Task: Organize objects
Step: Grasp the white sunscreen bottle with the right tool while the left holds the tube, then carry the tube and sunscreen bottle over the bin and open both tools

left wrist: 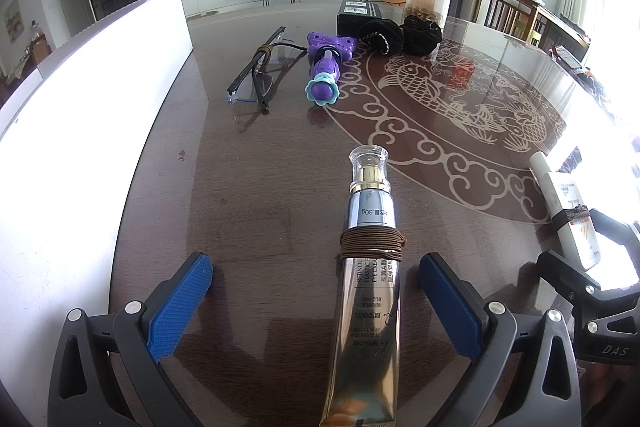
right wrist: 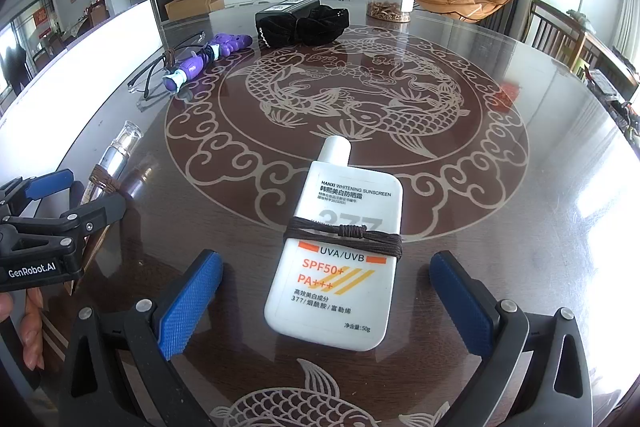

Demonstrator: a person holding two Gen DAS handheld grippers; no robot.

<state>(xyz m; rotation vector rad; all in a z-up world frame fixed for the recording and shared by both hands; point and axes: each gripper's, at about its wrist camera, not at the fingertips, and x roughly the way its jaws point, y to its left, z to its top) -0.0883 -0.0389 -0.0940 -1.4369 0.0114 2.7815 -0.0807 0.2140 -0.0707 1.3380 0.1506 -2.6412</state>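
left gripper (left wrist: 316, 301): wide, straddling eye cream tube (left wrist: 370, 267), pads clear
right gripper (right wrist: 326, 301): wide around sunscreen bottle (right wrist: 340, 259), near table (right wrist: 520, 227) edge
tip: centre pads, squeeze below elastic band (right wrist: 344, 237)

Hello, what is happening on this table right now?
A person holds a hand-held gripper in each hand over a dark table. The left hand-held gripper is open around a gold eye cream tube with a brown hair tie wound on it. The right hand-held gripper is open around a white sunscreen bottle, also tied. Neither is gripped. Glasses and a purple toy lie further back.
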